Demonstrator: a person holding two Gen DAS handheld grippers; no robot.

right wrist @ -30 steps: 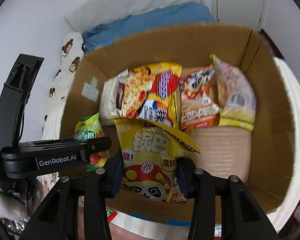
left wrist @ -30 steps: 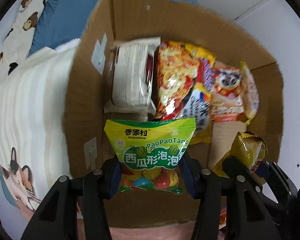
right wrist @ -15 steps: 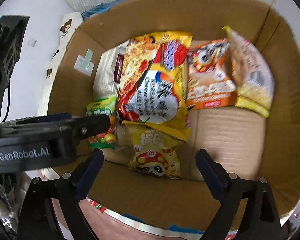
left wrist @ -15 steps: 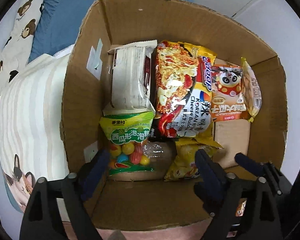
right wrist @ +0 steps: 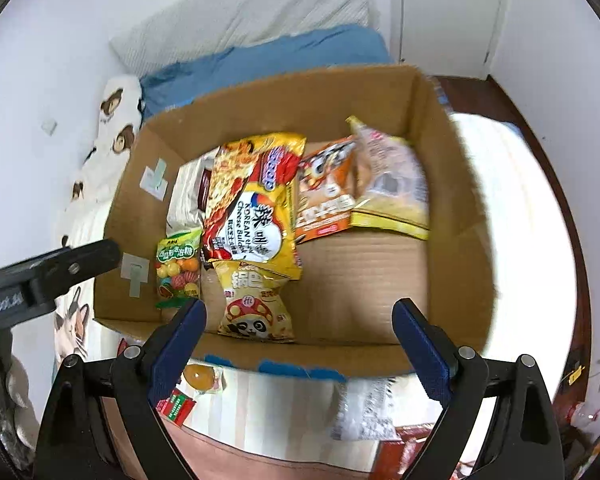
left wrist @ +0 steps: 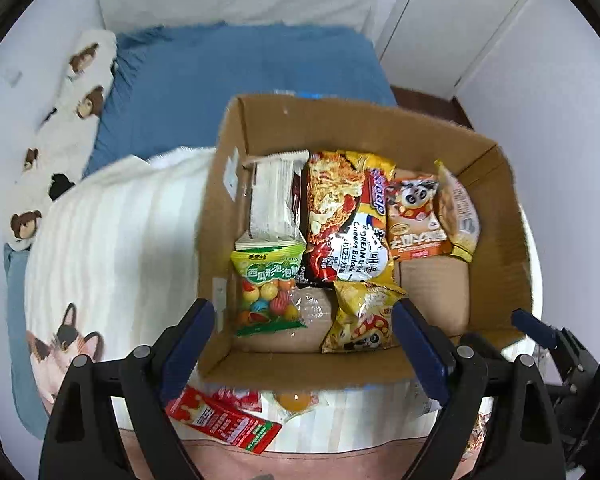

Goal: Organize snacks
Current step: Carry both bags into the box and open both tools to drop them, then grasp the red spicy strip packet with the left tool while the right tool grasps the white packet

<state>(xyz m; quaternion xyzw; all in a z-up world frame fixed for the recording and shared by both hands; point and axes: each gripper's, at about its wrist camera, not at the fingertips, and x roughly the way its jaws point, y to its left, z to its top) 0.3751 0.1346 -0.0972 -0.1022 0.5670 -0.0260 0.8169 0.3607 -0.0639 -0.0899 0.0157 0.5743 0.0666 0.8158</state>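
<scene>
Both the left gripper point(left wrist: 302, 338) and the right gripper point(right wrist: 300, 336) hang wide and empty above the cardboard box point(left wrist: 496, 236). Below them lie the green gum bag point(left wrist: 269, 286) and the yellow panda bag point(right wrist: 254, 306), beside noodles point(left wrist: 346, 226) reading "KOREAN Cheese Buldak". Placing looks done; next, probably fetch the red packet point(left wrist: 224, 422) on the bed.

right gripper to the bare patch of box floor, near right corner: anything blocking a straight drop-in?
Nothing visible. The right gripper hangs open and empty above the near wall of the cardboard box. The bare floor patch is uncovered; the yellow panda snack bag borders its left side, the orange panda packet its far edge.
</scene>
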